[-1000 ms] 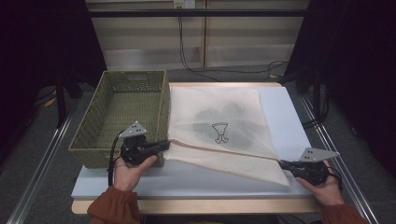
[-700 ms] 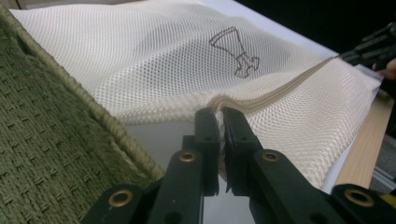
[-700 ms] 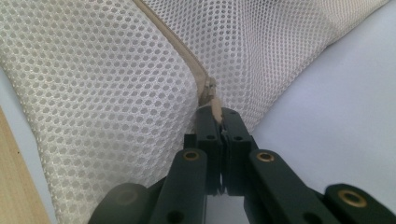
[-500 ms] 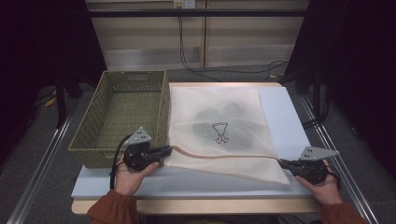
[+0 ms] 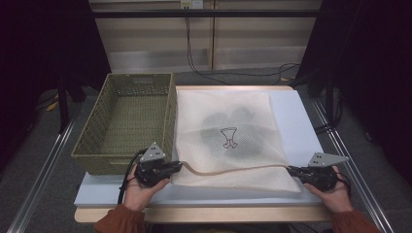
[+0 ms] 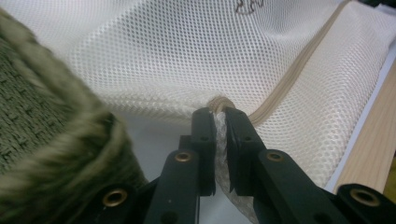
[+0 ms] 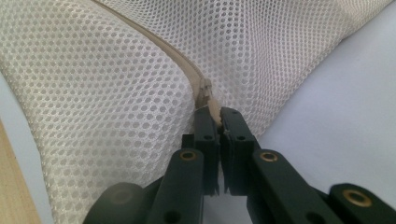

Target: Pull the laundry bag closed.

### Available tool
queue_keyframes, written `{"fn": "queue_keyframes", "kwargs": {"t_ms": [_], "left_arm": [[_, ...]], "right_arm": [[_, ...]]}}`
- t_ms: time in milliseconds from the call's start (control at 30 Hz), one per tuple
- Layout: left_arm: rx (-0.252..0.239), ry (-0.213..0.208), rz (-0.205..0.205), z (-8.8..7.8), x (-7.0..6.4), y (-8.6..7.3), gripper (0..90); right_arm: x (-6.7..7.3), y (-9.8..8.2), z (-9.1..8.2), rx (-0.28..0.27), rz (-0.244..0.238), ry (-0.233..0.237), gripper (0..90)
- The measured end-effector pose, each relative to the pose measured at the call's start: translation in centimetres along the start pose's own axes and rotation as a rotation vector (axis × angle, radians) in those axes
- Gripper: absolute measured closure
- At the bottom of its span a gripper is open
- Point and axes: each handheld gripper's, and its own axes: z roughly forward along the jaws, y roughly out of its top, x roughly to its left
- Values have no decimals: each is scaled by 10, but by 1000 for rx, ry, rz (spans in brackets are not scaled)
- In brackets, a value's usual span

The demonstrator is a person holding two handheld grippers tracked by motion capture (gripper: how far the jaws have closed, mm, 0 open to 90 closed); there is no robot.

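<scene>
Cream mesh bag (image 5: 228,141), tan zip along its near edge, dark print; both grippers (image 5: 177,167) (image 5: 291,170) pinch its zip corners

Looks like a lab / data-recording rig, not a home. Tabletop (image 5: 301,121) is a pale blue-white sheet on a wood board, set on a frame w/ metal rails (image 5: 46,174) running along left & right sides over grey floor. Black curtains (image 5: 43,43) hang on both sides, blocking off the surroundings. Far side: plain beige panel wall (image 5: 233,43) w/ a socket box up top & black cables (image 5: 194,58) dangling down, trailing across the floor to the right. Props are staged neatly: an olive basket (image 5: 126,121) at left, a mesh laundry bag (image 5: 228,141) laid flat mid-table. Lighting dim except over the work area.
</scene>
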Motion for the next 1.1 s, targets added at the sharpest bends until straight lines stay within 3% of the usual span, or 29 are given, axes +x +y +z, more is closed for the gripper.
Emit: {"fn": "queue_keyframes", "kwargs": {"t_ms": [133,267,333,433,533,600,633,900,1100], "left_arm": [[32,3,20,8,-1,-6,825],[43,21,9,10,1,-9,783],[40,15,9,11,0,-12,727],[57,42,12,11,-4,-14,584],[35,43,2,8,-7,-16,460],[2,12,-27,5,-7,-16,396],[-9,12,-24,4,-7,-16,374],[-74,11,-16,-16,-16,-23,259],[-131,38,-28,-34,-17,-31,218]], "right_arm": [[1,1,1,3,0,-3,849],[1,1,2,6,13,-10,826],[1,1,2,2,27,-12,785],[0,2,0,-8,51,-28,708],[0,3,-2,-33,83,-30,634],[1,3,-3,-42,95,-30,596],[1,3,-4,-47,104,-34,577],[2,4,-14,-107,164,-54,454],[6,4,-26,-173,212,-44,407]]}}
